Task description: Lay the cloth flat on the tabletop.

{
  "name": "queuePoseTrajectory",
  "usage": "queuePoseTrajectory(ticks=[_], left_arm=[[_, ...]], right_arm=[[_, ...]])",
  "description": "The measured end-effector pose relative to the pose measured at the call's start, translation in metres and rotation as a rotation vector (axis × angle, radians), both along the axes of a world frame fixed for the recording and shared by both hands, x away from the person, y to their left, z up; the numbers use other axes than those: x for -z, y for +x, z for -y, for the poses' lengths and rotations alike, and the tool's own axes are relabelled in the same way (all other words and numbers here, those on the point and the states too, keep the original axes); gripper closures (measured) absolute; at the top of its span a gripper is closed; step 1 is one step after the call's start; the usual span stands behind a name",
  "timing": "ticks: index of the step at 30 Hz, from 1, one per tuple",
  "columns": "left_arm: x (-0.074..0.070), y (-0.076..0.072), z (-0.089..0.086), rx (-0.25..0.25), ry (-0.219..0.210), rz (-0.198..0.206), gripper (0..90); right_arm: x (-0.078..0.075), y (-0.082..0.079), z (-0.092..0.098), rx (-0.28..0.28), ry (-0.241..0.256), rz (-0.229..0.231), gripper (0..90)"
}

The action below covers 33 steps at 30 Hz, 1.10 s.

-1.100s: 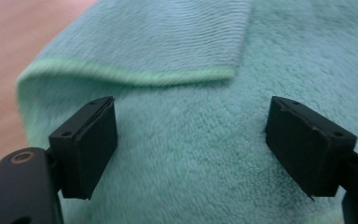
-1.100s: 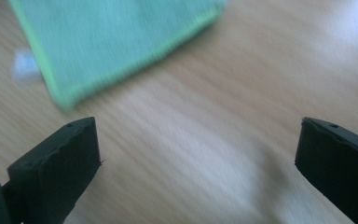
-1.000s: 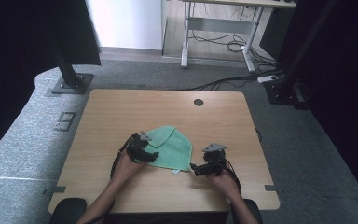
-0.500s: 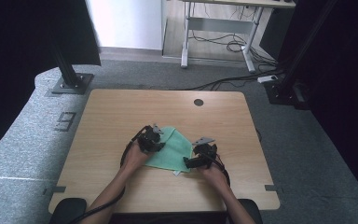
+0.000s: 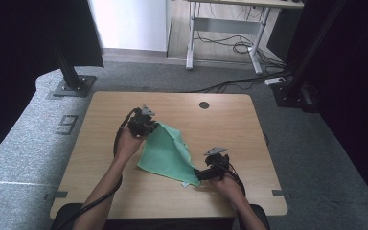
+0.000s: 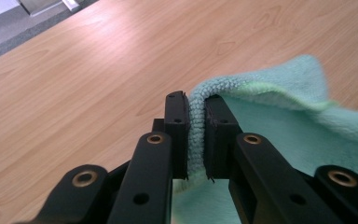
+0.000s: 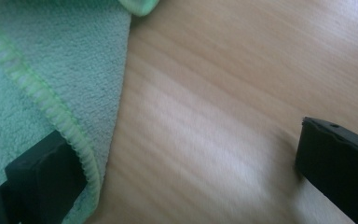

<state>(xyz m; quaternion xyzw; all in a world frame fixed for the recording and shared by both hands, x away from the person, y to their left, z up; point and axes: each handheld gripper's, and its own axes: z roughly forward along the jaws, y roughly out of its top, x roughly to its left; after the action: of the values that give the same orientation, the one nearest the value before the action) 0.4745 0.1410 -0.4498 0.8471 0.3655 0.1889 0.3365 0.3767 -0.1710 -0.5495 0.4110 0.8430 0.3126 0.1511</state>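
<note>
Grey carpet surrounds our wooden tabletop (image 5: 96, 158), and the green cloth (image 5: 165, 153) lies near the middle of the frame. Our left tool (image 5: 146, 125) sits at the cloth's upper left corner, its jaws pinching a fold of the hem. Our right tool (image 5: 199, 175) is at the lower right corner, jaws spread wide, one resting on the cloth's edge.

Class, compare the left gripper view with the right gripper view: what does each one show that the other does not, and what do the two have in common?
Left gripper view: the left gripper, its black jaws shut on a fold of the soft green microfibre cloth, and grey floor at the top left corner.

Right gripper view: the right gripper, jaws wide apart, one beside the cloth's stitched bright green hem, nothing clamped.

Both: the green cloth lying on the light wooden table.
</note>
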Motion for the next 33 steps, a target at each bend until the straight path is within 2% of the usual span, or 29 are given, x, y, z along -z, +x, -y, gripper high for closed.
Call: queuePoseTrajectory(ticks=[4, 7, 9, 11, 13, 16, 19, 21, 24, 27, 31, 33], left_arm=[[0.008, 0.01, -0.006, -0.021, 0.022, -0.054, 79.6], [0.026, 0.02, -0.008, -0.045, 0.061, -0.102, 76.6], [0.039, 0.025, -0.009, -0.069, 0.073, -0.122, 69.1], [0.046, 0.027, -0.012, -0.094, 0.072, -0.11, 56.5], [0.045, 0.026, -0.017, -0.102, 0.045, -0.097, 48.6], [0.037, 0.02, -0.021, -0.094, 0.008, -0.062, 41.7], [0.032, 0.013, -0.023, -0.082, -0.003, -0.054, 35.4], [0.034, 0.009, -0.023, -0.064, -0.006, -0.062, 31.9], [0.047, -0.001, -0.02, -0.036, 0.004, -0.084, 30.5], [0.064, -0.008, -0.017, -0.032, 0.026, -0.097, 29.1], [0.083, -0.004, -0.014, -0.06, 0.049, -0.126, 28.0], [0.086, -0.001, -0.015, -0.079, 0.025, -0.135, 26.4]], right_arm=[[0.0, -0.006, 0.009, -0.017, -0.003, -0.006, 0.0], [0.0, -0.009, 0.013, -0.019, -0.002, -0.006, 0.0], [0.0, -0.008, 0.015, -0.021, -0.004, -0.006, 0.0], [0.0, -0.008, 0.015, -0.023, -0.006, -0.008, 0.0], [0.0, -0.009, 0.017, -0.022, -0.005, -0.009, 0.0], [0.0, -0.009, 0.018, -0.021, -0.005, -0.008, 0.0], [-0.001, -0.01, 0.019, -0.022, -0.011, -0.009, 0.0], [-0.001, -0.01, 0.019, -0.023, -0.009, -0.009, 0.0], [-0.001, -0.011, 0.022, -0.024, -0.008, -0.006, 0.0], [0.0, -0.012, 0.026, -0.024, -0.001, -0.004, 0.0], [0.0, -0.014, 0.029, -0.019, -0.003, -0.004, 0.0], [0.0, -0.014, 0.03, -0.02, -0.003, -0.006, 0.0]])
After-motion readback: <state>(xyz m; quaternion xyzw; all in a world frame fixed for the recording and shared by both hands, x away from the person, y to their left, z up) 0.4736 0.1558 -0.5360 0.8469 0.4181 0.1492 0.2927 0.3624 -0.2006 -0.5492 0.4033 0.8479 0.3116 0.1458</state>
